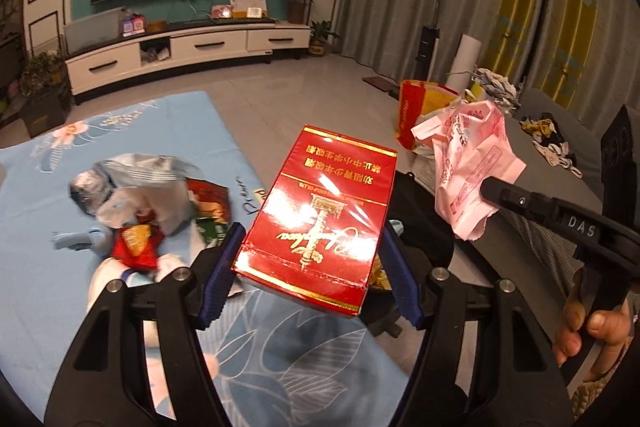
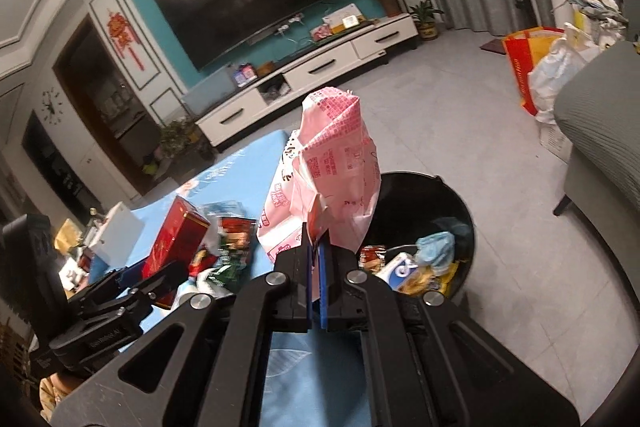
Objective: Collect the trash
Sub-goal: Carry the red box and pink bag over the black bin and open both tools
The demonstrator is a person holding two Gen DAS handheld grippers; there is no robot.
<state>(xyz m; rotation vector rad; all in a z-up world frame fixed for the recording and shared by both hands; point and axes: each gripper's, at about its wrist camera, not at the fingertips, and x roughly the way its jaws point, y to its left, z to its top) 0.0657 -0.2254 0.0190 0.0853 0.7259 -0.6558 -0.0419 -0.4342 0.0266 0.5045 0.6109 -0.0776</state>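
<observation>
My left gripper (image 1: 310, 247) is shut on a red cigarette carton (image 1: 320, 215), held above the blue tablecloth (image 1: 60, 287); the carton also shows in the right wrist view (image 2: 176, 243). My right gripper (image 2: 319, 247) is shut on a crumpled pink wrapper (image 2: 332, 163), held up at the table's edge beside the black trash bin (image 2: 460, 203); the wrapper also shows in the left wrist view (image 1: 468, 163). The bin holds several pieces of trash (image 2: 416, 267). A pile of snack wrappers (image 1: 136, 203) lies on the cloth to the left of the carton.
A grey sofa (image 2: 600, 131) stands right of the bin. A red and yellow bag (image 1: 416, 107) and other bags sit on the tiled floor. A white TV cabinet (image 1: 192, 47) with a large TV lines the far wall.
</observation>
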